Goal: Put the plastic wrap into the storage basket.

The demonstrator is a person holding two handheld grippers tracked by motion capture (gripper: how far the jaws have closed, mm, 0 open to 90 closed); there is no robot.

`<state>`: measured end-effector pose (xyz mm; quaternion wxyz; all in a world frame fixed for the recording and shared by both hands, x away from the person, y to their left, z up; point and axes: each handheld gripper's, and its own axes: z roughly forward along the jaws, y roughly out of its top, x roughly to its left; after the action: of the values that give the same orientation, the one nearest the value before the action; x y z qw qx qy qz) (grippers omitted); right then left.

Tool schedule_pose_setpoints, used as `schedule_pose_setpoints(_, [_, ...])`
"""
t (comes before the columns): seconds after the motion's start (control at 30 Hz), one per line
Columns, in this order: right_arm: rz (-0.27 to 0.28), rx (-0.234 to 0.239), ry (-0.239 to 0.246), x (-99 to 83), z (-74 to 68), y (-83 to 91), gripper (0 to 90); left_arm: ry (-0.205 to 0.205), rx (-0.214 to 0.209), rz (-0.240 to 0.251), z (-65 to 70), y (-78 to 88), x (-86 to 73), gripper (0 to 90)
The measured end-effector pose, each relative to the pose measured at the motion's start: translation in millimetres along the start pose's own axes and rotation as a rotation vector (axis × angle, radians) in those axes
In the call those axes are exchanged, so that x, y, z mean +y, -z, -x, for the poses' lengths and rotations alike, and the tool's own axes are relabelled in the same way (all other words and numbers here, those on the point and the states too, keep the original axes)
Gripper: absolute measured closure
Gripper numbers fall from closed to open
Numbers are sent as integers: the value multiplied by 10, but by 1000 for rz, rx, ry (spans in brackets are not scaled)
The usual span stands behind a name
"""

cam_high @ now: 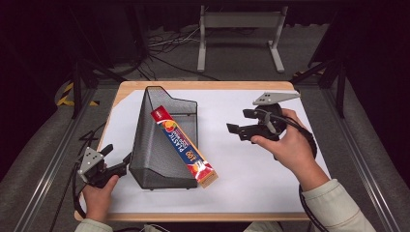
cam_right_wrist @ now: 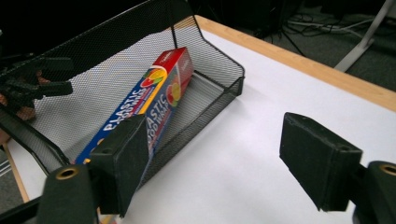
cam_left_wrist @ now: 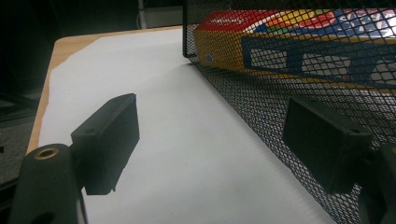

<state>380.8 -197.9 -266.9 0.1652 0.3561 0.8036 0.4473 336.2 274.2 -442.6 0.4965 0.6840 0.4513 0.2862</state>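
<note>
- Black right claw (cam_high: 240, 130) hangs above the white sheet (cam_high: 251, 169), jaws apart with nothing between them, well clear of the basket.
- Left claw (cam_high: 121, 163) sits at the near left corner of the wire mesh basket (cam_high: 150, 145); its jaws are apart, one outside against the mesh wall, not clamped.
- Plastic wrap box (cam_high: 183, 146) lies slanted inside the basket, red end deep in the far corner, near end poking out over the low front rim.
- Likely step: settling the box fully inside. Steady the basket with the left claw, then push the protruding end gently along its length, keeping it off the rim.
</note>
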Motion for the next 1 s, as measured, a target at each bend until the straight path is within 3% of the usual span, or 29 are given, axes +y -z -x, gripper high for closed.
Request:
schedule_pose_setpoints(0.1, [7,-13,18,-52,103,86,225,-2,-1,-2,1,-4,-1,197])
schedule_pose_setpoints(0.37, [31,-69,-20,-238,390,252,208,-4,-2,-5,2,-10,-7,197])
schedule_pose_setpoints(0.57, [28,-107,-30,-408,550,225,207,1,1,-6,-4,-2,-11,198])
schedule_pose_setpoints(0.77, [28,-154,27,-621,715,147,208,0,3,-9,5,-4,-18,199])
schedule_pose_setpoints(1.0, [35,-159,-24,-909,842,80,207,-3,7,-11,2,21,-28,199])
